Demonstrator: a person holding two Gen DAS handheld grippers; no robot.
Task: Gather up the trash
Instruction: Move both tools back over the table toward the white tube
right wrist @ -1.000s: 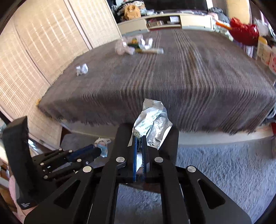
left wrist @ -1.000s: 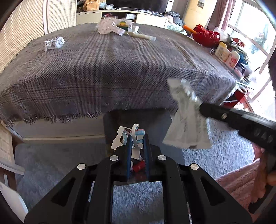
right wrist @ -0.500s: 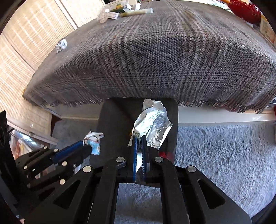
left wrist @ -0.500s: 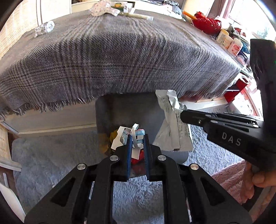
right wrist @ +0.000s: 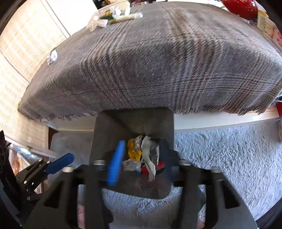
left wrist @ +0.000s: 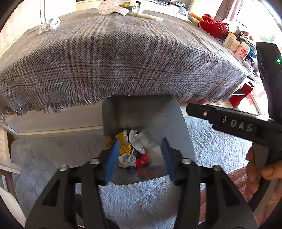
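A grey trash bin (left wrist: 141, 109) stands on the rug against the table's front edge; it also shows in the right wrist view (right wrist: 134, 121). Crumpled wrappers (left wrist: 134, 149), yellow, white and red, lie in its bottom. My left gripper (left wrist: 140, 158) is open and empty above the bin. My right gripper (right wrist: 139, 158) is open above the bin, and a silvery wrapper (right wrist: 149, 156) hangs between its fingers, seemingly falling. A crumpled foil ball (left wrist: 50, 24) and a pile of wrappers (left wrist: 123, 8) lie on the plaid-covered table (left wrist: 123, 61).
A red bowl (left wrist: 214, 26) and jars (left wrist: 236, 47) stand at the table's right side. A fluffy grey rug (right wrist: 229, 155) covers the floor around the bin. Wicker panels (right wrist: 21, 52) line the left wall. The right gripper's body (left wrist: 238, 123) crosses the left view.
Both grippers have opened over the bin. The left one's paper scraps have dropped in; the right one's silvery wrapper has left its grip. Both cameras moved closer to the bin.
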